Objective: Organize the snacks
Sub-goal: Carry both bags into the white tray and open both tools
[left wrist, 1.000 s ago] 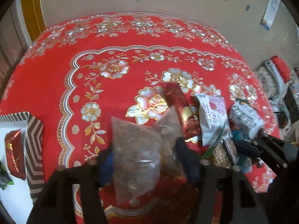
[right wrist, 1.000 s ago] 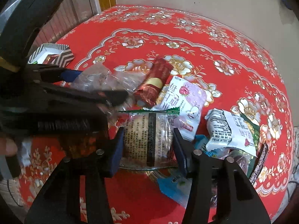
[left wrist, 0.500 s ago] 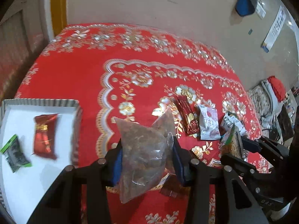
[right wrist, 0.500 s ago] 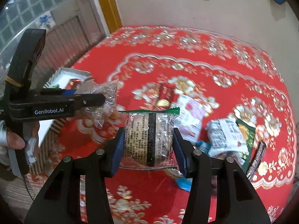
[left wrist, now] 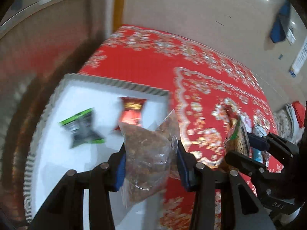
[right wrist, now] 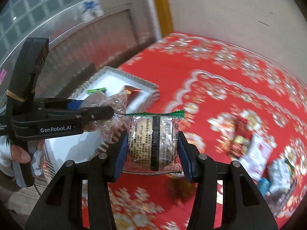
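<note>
My left gripper (left wrist: pixel 150 164) is shut on a clear bag of brown snacks (left wrist: pixel 145 153) and holds it in the air over the right edge of a white tray (left wrist: pixel 57 163) with a striped rim. A green-black packet (left wrist: pixel 82 128) and a red packet (left wrist: pixel 132 111) lie in the tray. My right gripper (right wrist: pixel 151 153) is shut on a clear green-edged packet (right wrist: pixel 153 143), held above the red tablecloth (right wrist: pixel 211 88), right of the tray (right wrist: pixel 134 78). The left gripper (right wrist: pixel 99 113) with its bag (right wrist: pixel 113 105) shows in the right wrist view; the right gripper (left wrist: pixel 251 147) shows at the right of the left wrist view.
Several more snack packets (right wrist: pixel 255 149) lie in a blurred heap on the tablecloth at the right. The tray sits at the table's left edge next to a wall with glass blocks (right wrist: pixel 38 5). A hand (right wrist: pixel 17 151) holds the left gripper's handle.
Both grippers have carried their packets up and to the left, away from the heap. The left gripper's bag now hangs over the tray's edge; the right gripper follows beside it.
</note>
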Tool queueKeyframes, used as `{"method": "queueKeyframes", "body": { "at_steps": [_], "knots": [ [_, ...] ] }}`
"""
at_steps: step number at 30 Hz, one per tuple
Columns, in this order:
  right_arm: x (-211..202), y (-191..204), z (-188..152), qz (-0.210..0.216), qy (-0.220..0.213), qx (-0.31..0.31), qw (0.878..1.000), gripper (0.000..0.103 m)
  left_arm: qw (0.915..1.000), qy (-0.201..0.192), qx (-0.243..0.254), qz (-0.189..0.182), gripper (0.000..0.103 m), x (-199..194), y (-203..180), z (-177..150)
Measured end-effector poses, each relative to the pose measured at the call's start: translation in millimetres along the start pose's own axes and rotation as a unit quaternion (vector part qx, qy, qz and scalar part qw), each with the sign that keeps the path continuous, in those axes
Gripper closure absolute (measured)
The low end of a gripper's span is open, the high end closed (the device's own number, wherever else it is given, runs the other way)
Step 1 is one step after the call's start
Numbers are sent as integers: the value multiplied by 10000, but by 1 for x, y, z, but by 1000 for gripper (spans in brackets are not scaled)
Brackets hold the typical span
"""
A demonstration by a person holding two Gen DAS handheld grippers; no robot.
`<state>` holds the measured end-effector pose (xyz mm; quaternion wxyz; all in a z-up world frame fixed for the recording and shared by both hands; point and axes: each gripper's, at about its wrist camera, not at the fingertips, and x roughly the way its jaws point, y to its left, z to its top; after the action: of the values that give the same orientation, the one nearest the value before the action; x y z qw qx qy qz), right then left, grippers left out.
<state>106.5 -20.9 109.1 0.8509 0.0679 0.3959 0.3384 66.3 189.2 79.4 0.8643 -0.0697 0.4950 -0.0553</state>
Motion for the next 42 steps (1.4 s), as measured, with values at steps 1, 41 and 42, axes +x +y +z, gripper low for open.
{"method": "queueKeyframes", "body": {
  "at_steps": [1, 41, 42],
  "knots": [
    [4, 6, 2, 49, 8, -51, 10000, 54, 10000, -7, -73, 61, 55, -2, 9, -2],
    [95, 82, 34, 742, 550, -244, 9954, 51, 9930, -161, -470, 1076, 25, -7, 86, -32],
    [88, 78, 33, 722, 500, -219, 9959, 51, 9929, -198, -422, 1096, 23, -8, 82, -31]
  ]
}}
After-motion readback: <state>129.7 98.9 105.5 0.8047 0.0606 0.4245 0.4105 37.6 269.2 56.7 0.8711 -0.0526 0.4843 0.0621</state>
